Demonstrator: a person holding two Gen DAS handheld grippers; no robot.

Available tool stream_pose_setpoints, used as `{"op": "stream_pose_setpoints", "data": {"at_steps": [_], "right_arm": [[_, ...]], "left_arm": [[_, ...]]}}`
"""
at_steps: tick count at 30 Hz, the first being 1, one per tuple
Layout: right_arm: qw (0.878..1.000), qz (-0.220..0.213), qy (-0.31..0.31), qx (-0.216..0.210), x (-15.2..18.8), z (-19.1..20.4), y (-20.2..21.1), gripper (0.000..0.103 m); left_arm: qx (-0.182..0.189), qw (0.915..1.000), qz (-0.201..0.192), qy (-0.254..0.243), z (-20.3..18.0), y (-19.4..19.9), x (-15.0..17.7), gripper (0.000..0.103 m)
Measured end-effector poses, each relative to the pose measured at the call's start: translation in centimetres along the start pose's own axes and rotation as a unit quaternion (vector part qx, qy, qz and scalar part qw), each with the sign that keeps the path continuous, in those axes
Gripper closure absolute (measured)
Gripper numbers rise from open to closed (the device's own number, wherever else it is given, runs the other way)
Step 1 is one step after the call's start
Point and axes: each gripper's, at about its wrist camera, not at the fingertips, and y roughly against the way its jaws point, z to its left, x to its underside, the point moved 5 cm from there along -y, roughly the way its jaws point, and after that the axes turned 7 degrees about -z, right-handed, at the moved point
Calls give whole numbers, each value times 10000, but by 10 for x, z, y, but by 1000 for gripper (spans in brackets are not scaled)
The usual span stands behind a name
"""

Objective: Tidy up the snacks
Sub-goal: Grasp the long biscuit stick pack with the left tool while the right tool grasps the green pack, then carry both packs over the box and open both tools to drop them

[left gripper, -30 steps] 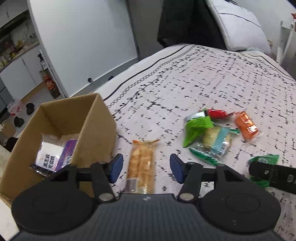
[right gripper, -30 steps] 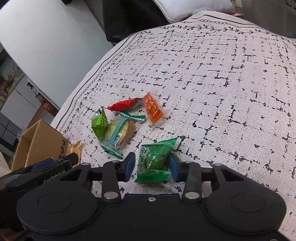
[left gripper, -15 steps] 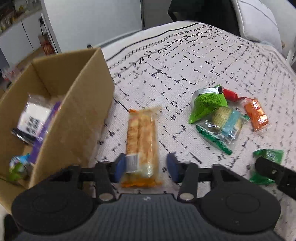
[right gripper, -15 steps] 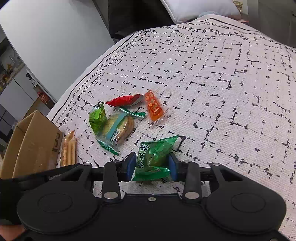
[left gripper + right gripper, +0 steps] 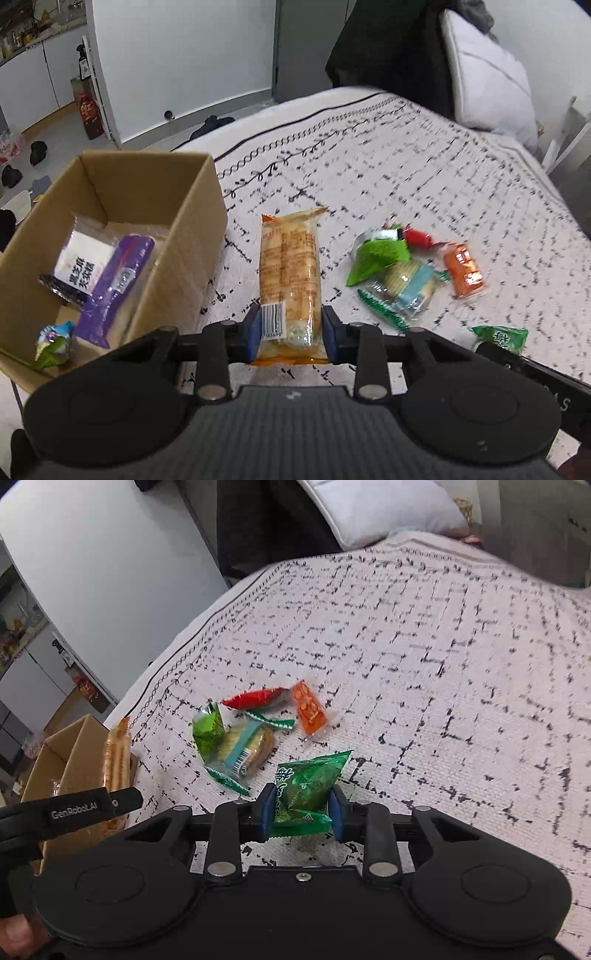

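My left gripper (image 5: 290, 328) is closing its jaws on the near end of a long orange cracker pack (image 5: 288, 266), and the pads press its sides. The pack hangs just right of an open cardboard box (image 5: 199, 236) holding a purple pack (image 5: 118, 280) and a white packet (image 5: 83, 262). The jaws of my right gripper (image 5: 301, 808) are closing on a green snack packet (image 5: 306, 779), pads against it, slightly above the bedspread. Beyond it lie a green pouch (image 5: 208, 731), a biscuit packet (image 5: 247, 751), a red packet (image 5: 255, 698) and an orange packet (image 5: 308, 709).
The snacks lie on a white bedspread (image 5: 443, 672) with black dashes. The box stands at the bed's left edge, with floor and shoes (image 5: 37, 151) beyond. A pillow (image 5: 487, 70) and dark clothing (image 5: 388, 48) are at the head of the bed.
The left jaws narrowed onto the cracker pack and raised it off the bedspread. The right jaws narrowed onto the green packet and lifted it a little.
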Motion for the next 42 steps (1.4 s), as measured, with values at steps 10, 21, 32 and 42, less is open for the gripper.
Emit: {"op": "stream_pose_setpoints", "data": {"at_steps": [10,21,32,42], "right_arm": [[9994,-330,-42,-80,-16,29,34,74],[9980,-555,32,-301,-27,83,50,74],[9962,-641,196,-557,-35,141,47,74],[9953,-557,351,-710,-33,186,32,74]], "left_arm": [[363,9987,-291,185,17,36,-22,70],[622,9947,-586,565,48,58,-50,70],[800,9897,-625,1009,91,65,-68,70],[803,9852,-594,1391,129,60,-73,70]]}}
